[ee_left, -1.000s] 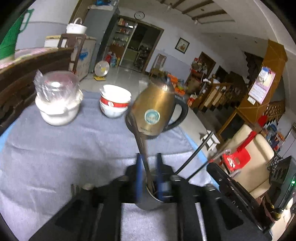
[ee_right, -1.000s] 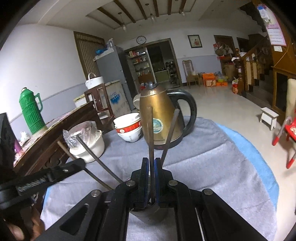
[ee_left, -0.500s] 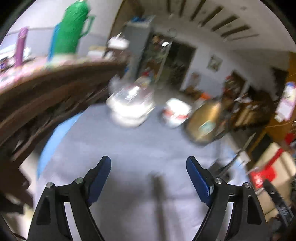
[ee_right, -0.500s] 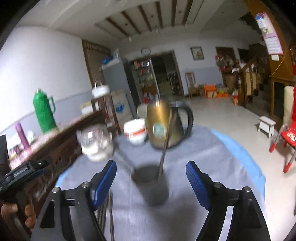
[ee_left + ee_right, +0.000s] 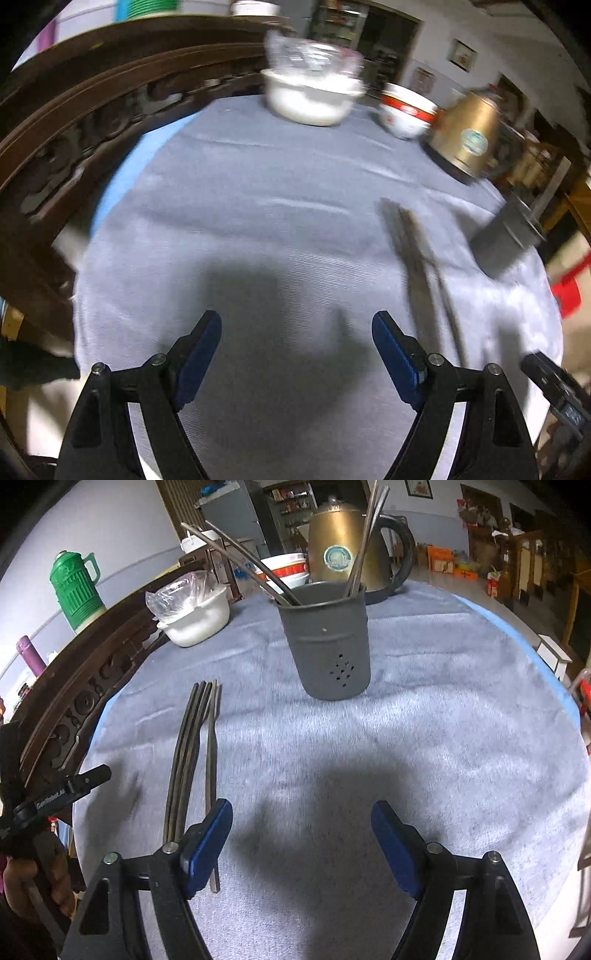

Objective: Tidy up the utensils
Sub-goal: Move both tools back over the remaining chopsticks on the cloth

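Observation:
A dark grey utensil holder [image 5: 328,642] stands upright on the grey cloth, with several metal utensils [image 5: 364,535] sticking out of it; in the left wrist view the holder [image 5: 506,236] sits blurred at the right. A bundle of metal utensils [image 5: 188,753] lies flat on the cloth to the holder's left, seen blurred as utensils [image 5: 421,262] in the left wrist view. My right gripper [image 5: 302,834] is open above bare cloth, its left finger next to the lying bundle. My left gripper [image 5: 297,343] is open over empty cloth, left of the bundle.
At the back stand a brass kettle [image 5: 343,550], stacked red-and-white bowls [image 5: 406,110] and a white pot under plastic wrap [image 5: 192,613]. A carved dark wooden bench [image 5: 85,679] borders the table's left side, with a green thermos [image 5: 75,587] behind. A hand [image 5: 26,886] holds the left gripper.
Both grippers let go of the utensils they held over the holder and opened wide. Both then dropped toward the cloth and tilted down; the left one swung left, away from the holder.

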The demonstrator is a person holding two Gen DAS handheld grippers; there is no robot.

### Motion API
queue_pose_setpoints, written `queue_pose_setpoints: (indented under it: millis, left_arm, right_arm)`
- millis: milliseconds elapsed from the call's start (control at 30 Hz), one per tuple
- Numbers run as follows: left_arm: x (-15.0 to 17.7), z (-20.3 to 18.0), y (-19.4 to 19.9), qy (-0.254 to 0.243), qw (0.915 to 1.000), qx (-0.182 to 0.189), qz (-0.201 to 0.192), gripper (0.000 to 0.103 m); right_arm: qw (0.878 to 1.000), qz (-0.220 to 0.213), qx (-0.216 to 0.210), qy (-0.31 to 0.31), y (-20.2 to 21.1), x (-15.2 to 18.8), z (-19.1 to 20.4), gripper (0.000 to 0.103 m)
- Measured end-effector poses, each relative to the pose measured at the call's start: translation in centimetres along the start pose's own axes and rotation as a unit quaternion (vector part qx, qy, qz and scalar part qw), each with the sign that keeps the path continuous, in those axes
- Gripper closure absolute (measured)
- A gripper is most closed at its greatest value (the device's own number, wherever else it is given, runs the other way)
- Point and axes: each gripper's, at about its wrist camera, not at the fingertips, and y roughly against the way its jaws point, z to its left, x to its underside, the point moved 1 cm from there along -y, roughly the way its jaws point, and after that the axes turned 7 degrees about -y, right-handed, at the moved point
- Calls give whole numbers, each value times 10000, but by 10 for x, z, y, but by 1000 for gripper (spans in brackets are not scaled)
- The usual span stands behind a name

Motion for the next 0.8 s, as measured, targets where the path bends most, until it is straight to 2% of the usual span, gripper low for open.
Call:
queue_pose_setpoints:
  millis: [133,233,333,433,467,567,800]
  left_arm:
    - [2,-41,7,-697,9960,551,102,19]
    - [11,-80,11,-1342,9831,1159,451,19]
    - [20,-104,7,-1727,9613,1823,1130,19]
    - [30,-114,7,-1587,9384,2555,1699,19]
    - [30,-113,8,-1495,9363,2660,1741,19]
    - [27,-104,8,-1329,9386,2670,1736,19]
    - [22,-63,-2,-756,9536,2304,1787,20]
  right_arm:
    - [10000,29,8,-20,0,0,-1,22]
    - [9999,87,8,-63,-2,1,-4,22]
    - [9997,220,-55,-128,-3,2,-8,22]
    - [9994,304,-113,-119,-2,-1,-9,22]
    - [9993,317,-132,-125,-2,-2,-10,22]
    - [9986,447,-214,-171,-1,-5,-14,22]
    - [9946,881,-552,-37,-16,-19,-2,23]
